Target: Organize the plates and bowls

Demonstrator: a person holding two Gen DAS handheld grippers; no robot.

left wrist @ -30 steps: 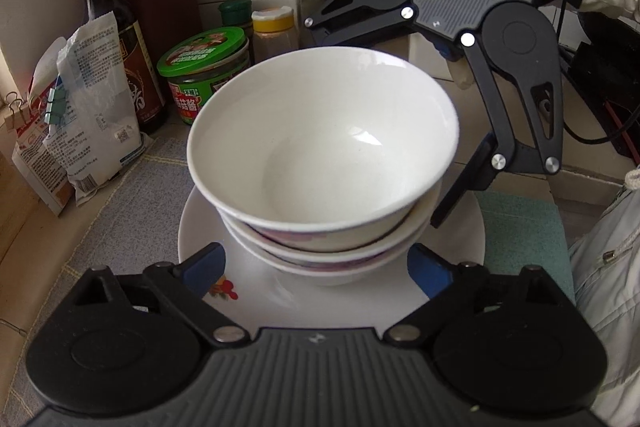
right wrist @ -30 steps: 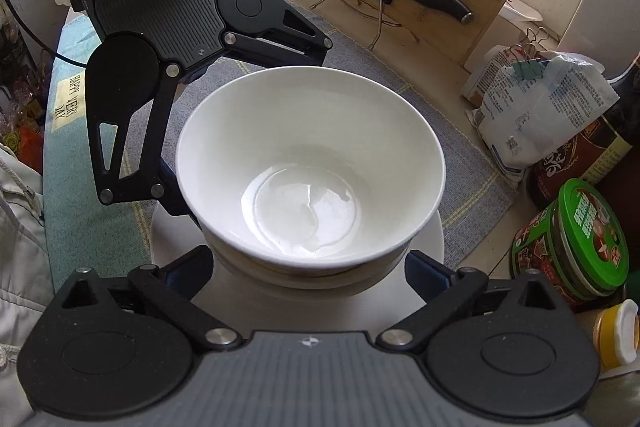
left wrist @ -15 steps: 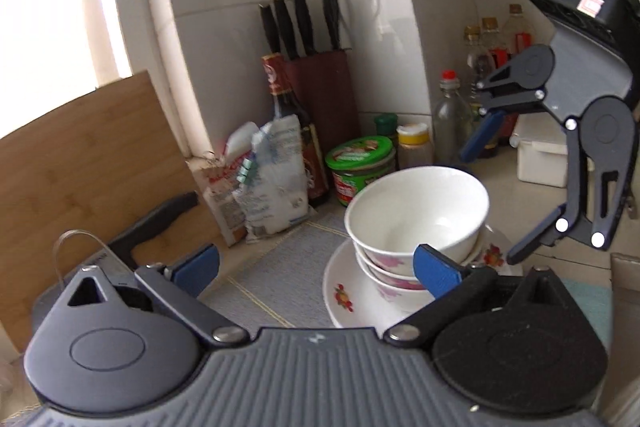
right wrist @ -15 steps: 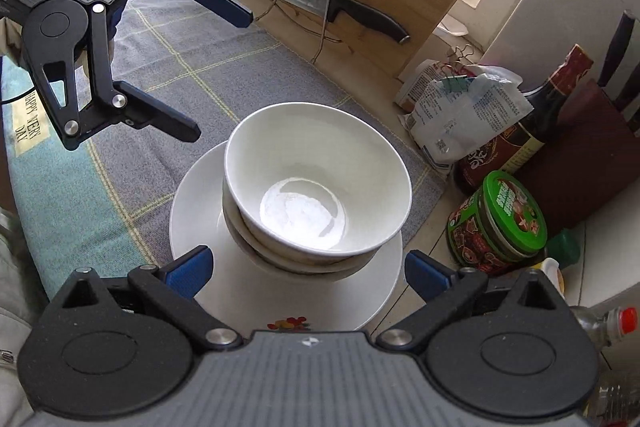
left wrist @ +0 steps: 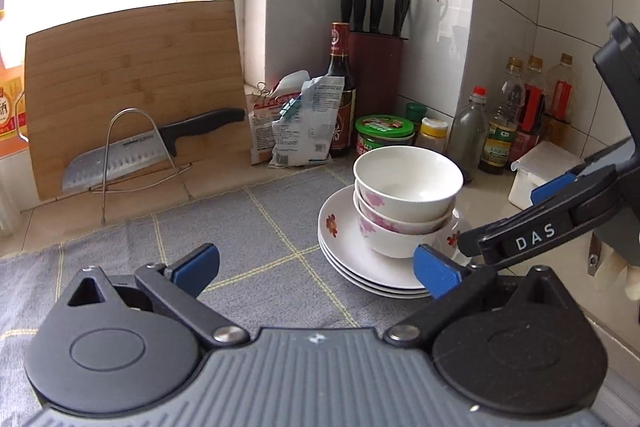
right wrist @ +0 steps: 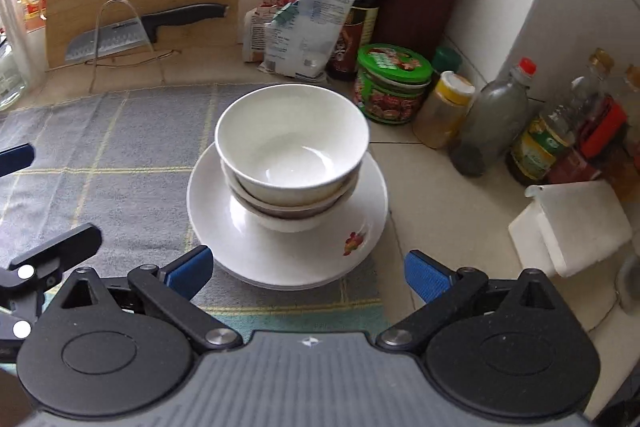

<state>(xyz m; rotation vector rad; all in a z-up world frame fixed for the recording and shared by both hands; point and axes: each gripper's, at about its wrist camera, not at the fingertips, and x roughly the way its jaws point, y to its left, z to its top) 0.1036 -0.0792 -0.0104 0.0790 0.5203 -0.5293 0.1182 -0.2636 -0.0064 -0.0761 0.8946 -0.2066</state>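
A stack of white bowls (left wrist: 406,183), the lower ones with pink flowers, is nested on a stack of white floral plates (left wrist: 340,239) at the right end of a grey mat. My left gripper (left wrist: 316,269) hovers in front of and left of the stack, open, with nothing between its fingers. In the right wrist view the bowls (right wrist: 292,147) and plates (right wrist: 360,227) lie just beyond my right gripper (right wrist: 310,273), which is wide open and holds nothing. Each gripper shows in the other's view: the right gripper (left wrist: 508,217) at the right, the left gripper (right wrist: 36,203) at the left edge.
A bamboo cutting board (left wrist: 132,79) leans on the wall behind a knife (left wrist: 152,147) in a wire rack. Packets (left wrist: 296,123), a dark sauce bottle (left wrist: 340,87), a knife block (left wrist: 376,67), a green-lidded jar (left wrist: 384,135), several bottles (left wrist: 504,123) and a white container (left wrist: 540,167) crowd the back corner.
Both grippers have drawn back and up from either side of the bowl stack and rolled level. The bowls and plates stay put on the mat, now farther off in both views.
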